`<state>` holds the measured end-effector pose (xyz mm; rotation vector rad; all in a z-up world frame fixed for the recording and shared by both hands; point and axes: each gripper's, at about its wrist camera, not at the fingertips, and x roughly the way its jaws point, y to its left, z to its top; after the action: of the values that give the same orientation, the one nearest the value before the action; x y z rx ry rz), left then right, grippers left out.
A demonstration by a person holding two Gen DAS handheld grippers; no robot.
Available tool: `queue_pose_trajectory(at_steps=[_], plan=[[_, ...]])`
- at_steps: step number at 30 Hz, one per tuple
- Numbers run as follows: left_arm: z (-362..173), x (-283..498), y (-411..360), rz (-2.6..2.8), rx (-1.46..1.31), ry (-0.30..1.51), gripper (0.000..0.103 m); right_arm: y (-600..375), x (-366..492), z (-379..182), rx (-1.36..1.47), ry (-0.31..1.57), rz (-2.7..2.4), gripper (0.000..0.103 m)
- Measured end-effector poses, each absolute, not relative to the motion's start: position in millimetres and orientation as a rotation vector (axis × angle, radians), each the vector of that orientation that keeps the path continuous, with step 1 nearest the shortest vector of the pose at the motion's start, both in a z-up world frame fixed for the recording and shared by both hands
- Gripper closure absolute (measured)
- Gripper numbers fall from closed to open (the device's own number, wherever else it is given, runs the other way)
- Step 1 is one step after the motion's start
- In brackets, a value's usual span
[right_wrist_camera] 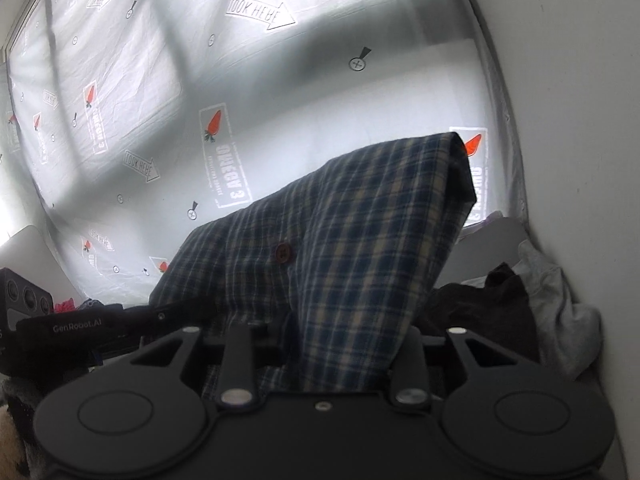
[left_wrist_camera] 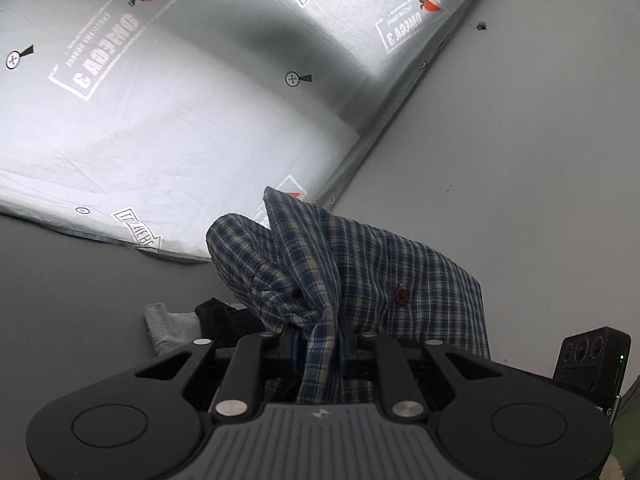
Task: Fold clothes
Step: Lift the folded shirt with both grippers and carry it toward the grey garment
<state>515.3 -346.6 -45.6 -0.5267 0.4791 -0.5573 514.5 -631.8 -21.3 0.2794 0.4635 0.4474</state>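
Observation:
A blue-and-beige plaid shirt [left_wrist_camera: 360, 264] with a dark red button hangs bunched in the air above the bed. My left gripper [left_wrist_camera: 318, 344] is shut on a gathered fold of its cloth. In the right wrist view the same plaid shirt [right_wrist_camera: 360, 232] drapes over my right gripper [right_wrist_camera: 340, 336]. That gripper pinches the cloth, with its fingertips hidden under the fabric. The left gripper's body and camera [right_wrist_camera: 60, 320] show at the lower left of the right wrist view, close beside the shirt.
A white bed sheet [left_wrist_camera: 180, 112] printed with carrots and arrows spreads ahead. The pale wall [left_wrist_camera: 540, 140] runs along its edge. A black garment [right_wrist_camera: 488, 304] and a grey garment [right_wrist_camera: 560, 300] lie heaped by the wall. The other gripper's camera [left_wrist_camera: 592, 356] sits at lower right.

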Motion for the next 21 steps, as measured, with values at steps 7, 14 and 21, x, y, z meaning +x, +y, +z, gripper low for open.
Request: queue_pose_trajectory(at_steps=[7, 14, 21], plan=[[-71, 589, -404, -0.594, -0.467, 0.562, 0.085, -689, 595, -55, 0.264, 0.512, 0.423, 0.067], [-113, 663, -403, -0.492, -0.521, 0.657, 0.086, -703, 672, -91, 0.198, 0.559, 0.383, 0.054], [-154, 689, -388, -0.397, -0.531, 0.748, 0.086, -678, 709, -119, -0.036, 0.581, 0.265, 0.024]])
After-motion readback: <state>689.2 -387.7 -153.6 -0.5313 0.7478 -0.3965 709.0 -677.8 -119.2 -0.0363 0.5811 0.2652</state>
